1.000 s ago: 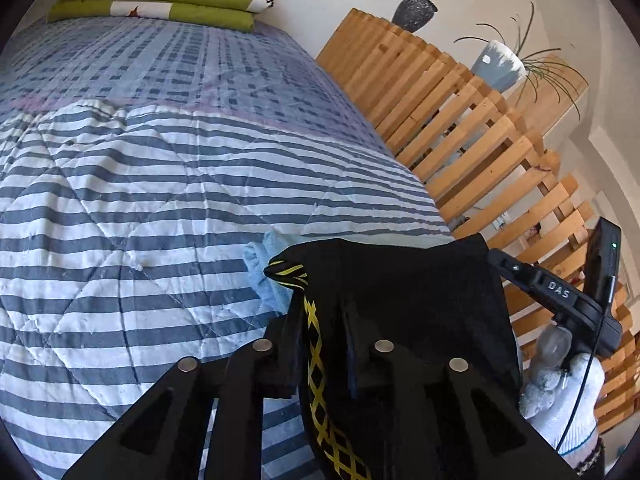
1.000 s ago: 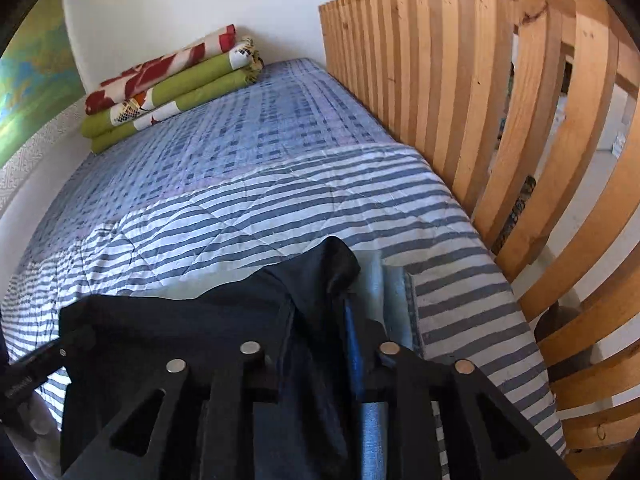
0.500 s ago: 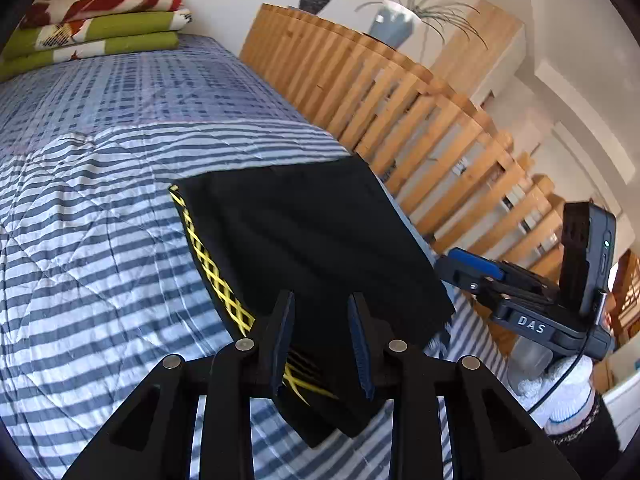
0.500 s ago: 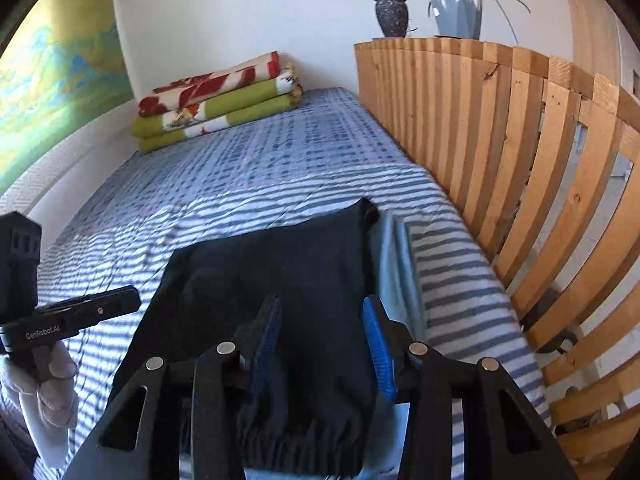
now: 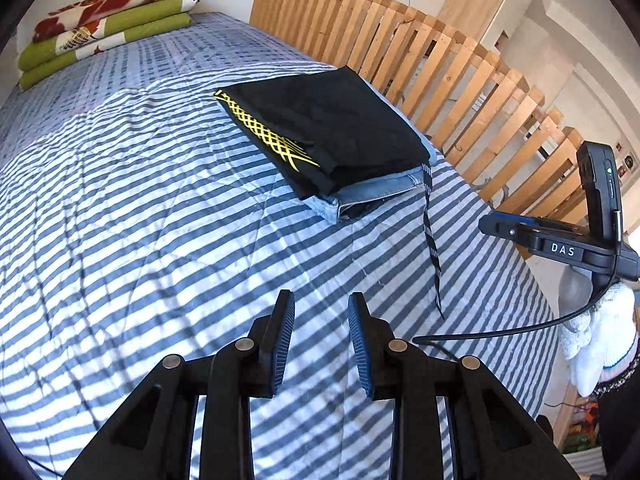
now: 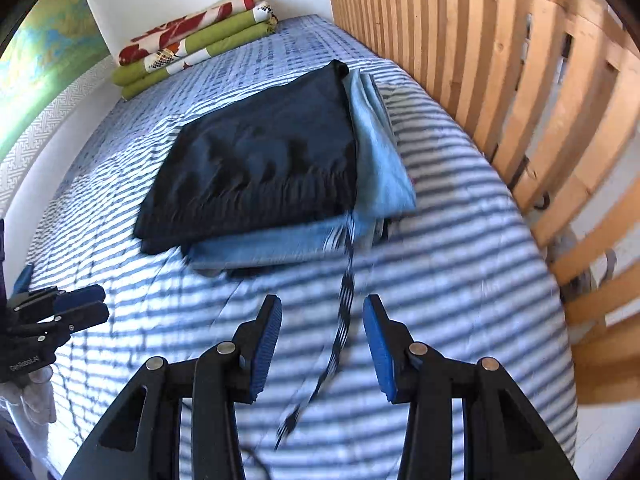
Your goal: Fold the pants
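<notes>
Folded black pants [image 5: 332,132] with a yellow lattice stripe lie on top of folded light-blue jeans [image 5: 372,194] on the striped quilt [image 5: 140,220], near the wooden rail. A black-and-white drawstring [image 5: 431,240] trails from the pile toward me. My left gripper [image 5: 320,336] hangs open over bare quilt, well short of the pile. In the right wrist view the black pants [image 6: 260,160] sit on the jeans [image 6: 380,160], and my right gripper [image 6: 320,344] is open, with the drawstring [image 6: 344,304] lying on the quilt between its fingers, untouched.
A curved wooden slat rail [image 6: 500,80] runs along the bed's right side. Folded green and red-patterned blankets [image 6: 192,40] are stacked at the head of the bed against the wall. A gloved hand [image 5: 600,332] holds the right gripper's handle.
Both grippers let go of the black pants, opened and drew back toward the foot of the bed. The pants now rest folded on the jeans.
</notes>
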